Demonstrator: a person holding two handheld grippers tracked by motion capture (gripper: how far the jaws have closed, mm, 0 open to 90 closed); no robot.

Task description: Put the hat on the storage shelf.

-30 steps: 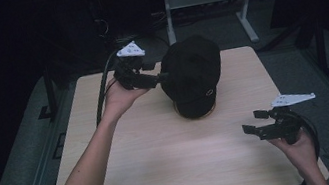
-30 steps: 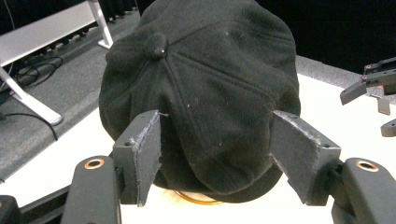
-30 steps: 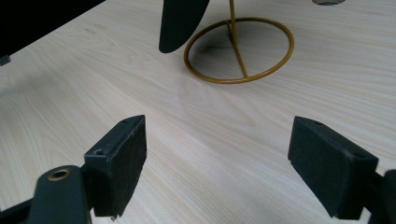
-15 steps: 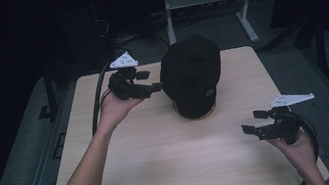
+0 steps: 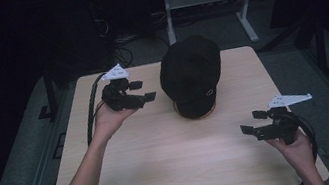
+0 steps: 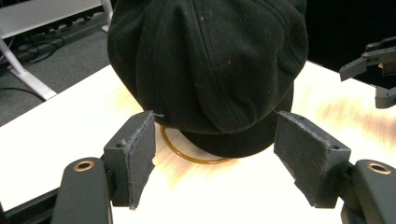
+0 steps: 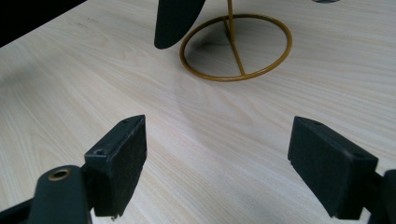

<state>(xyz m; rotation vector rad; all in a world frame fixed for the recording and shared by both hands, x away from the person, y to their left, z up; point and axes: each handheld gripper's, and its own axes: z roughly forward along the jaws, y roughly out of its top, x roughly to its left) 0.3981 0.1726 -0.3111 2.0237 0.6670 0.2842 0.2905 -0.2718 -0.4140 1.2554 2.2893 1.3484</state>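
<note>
here we see a black cap (image 5: 192, 74) sitting on a gold wire stand (image 7: 236, 44) toward the far middle of the light wooden table (image 5: 175, 167). our left gripper (image 5: 142, 90) hovers just beside the cap's left, jaws spread wide with nothing between them. our right gripper (image 5: 254, 122) is well apart near the right front, jaws also wide and empty.
</note>
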